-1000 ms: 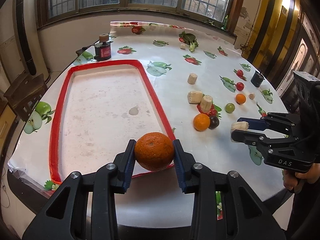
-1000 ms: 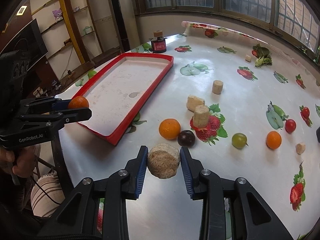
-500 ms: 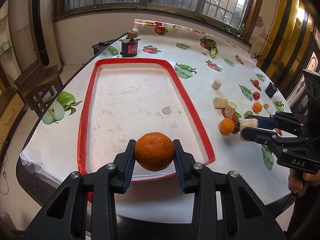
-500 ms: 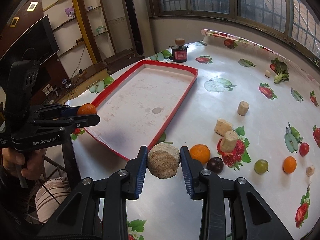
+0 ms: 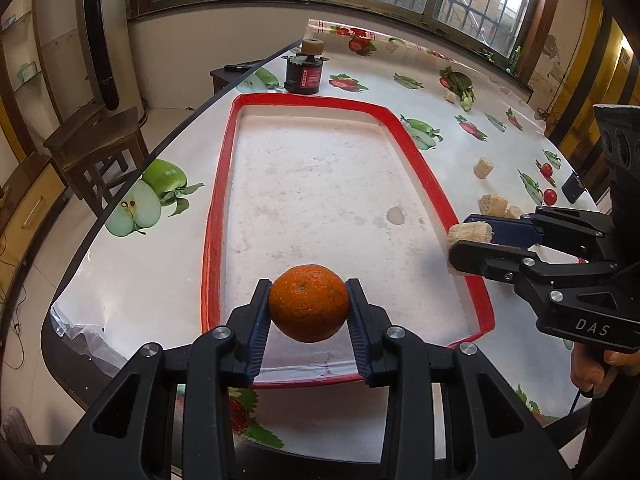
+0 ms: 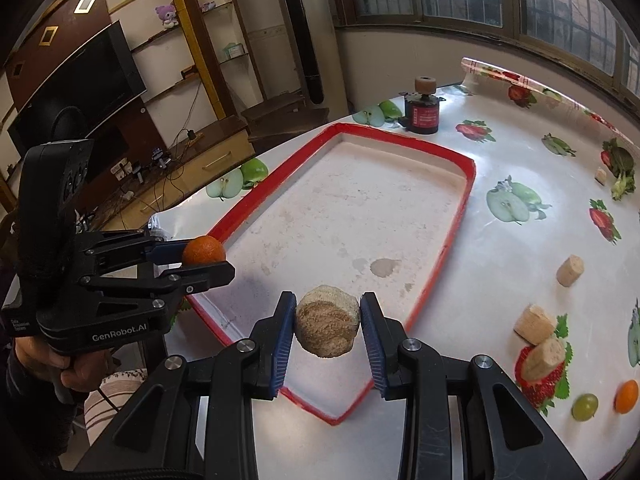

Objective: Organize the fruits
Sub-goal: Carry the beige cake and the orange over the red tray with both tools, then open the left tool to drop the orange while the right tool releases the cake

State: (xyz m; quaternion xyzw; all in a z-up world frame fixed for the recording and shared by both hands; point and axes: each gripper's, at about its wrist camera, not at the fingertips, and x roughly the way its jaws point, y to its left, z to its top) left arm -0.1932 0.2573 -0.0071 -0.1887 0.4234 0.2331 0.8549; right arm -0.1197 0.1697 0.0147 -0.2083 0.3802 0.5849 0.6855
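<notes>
Orange, dimpled mandarin (image 5: 308, 303) fills the left claw (image 5: 308, 312) (right claw (image 6: 328, 330) grips a tan chunk (image 6: 327, 326)).

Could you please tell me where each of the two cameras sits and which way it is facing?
Left wrist: on the left gripper, looking down over its orange at the red tray; the right gripper and a hand show.
Right wrist: on the right gripper, looking over its tan chunk at the tray; the left gripper shows.
Shared: tray, both grippers, black jar.

L gripper (image 5: 308, 307) clamps orange (image 5: 308, 303) over red tray (image 5: 211, 216); R gripper (image 5: 464, 242) grips prob. a cork-like chunk (image 5: 469, 233).
</notes>
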